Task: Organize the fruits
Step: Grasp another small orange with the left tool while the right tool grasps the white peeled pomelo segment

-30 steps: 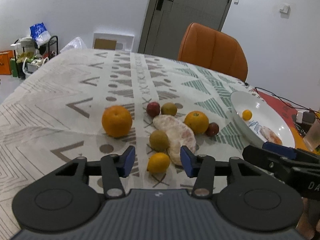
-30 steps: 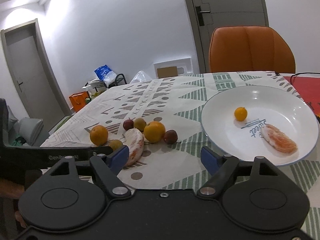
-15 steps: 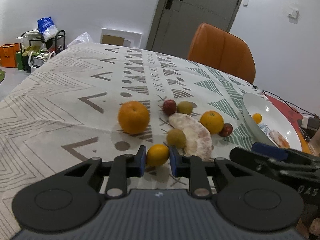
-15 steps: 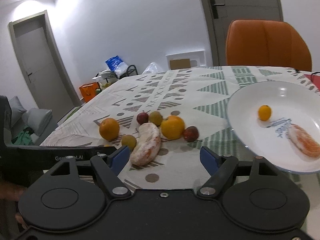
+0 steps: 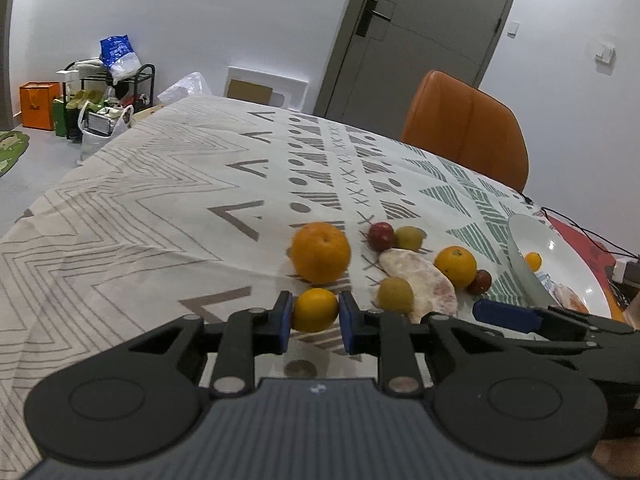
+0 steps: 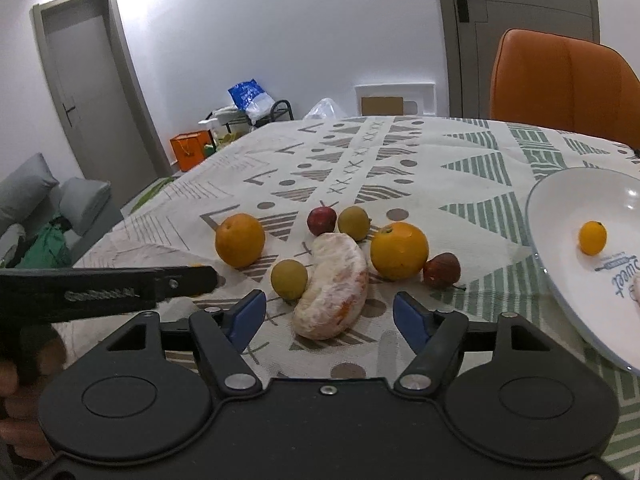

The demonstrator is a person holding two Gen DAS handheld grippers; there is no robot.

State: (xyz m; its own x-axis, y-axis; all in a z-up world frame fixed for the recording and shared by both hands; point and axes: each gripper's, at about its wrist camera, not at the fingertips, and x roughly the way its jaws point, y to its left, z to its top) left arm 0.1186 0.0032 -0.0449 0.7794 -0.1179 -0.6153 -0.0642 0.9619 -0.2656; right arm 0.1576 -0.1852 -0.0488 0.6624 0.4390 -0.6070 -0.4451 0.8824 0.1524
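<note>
My left gripper [image 5: 314, 316] is shut on a small yellow citrus fruit [image 5: 315, 309] just above the patterned cloth. In the right wrist view its black finger [image 6: 192, 280] reaches in from the left. My right gripper [image 6: 328, 318] is closing slowly. The near end of a peeled citrus segment [image 6: 331, 288] lies between its blue pads [image 6: 248, 314], which do not touch it. Around the segment lie two oranges [image 6: 240, 240] [image 6: 399, 250], two green fruits [image 6: 289, 279] [image 6: 353, 222] and two red ones [image 6: 321, 220] [image 6: 441, 270].
A white plate [image 6: 548, 264] at the right holds a small yellow fruit [image 6: 592, 237] and a peeled piece [image 5: 568, 296]. An orange chair [image 5: 464, 136] stands behind the table. Cables and a red mat [image 5: 580, 240] lie beyond the plate.
The left jaws closed on the small yellow fruit and now hold it. The right gripper swung left from the plate to the fruit cluster, and its jaws narrowed a little.
</note>
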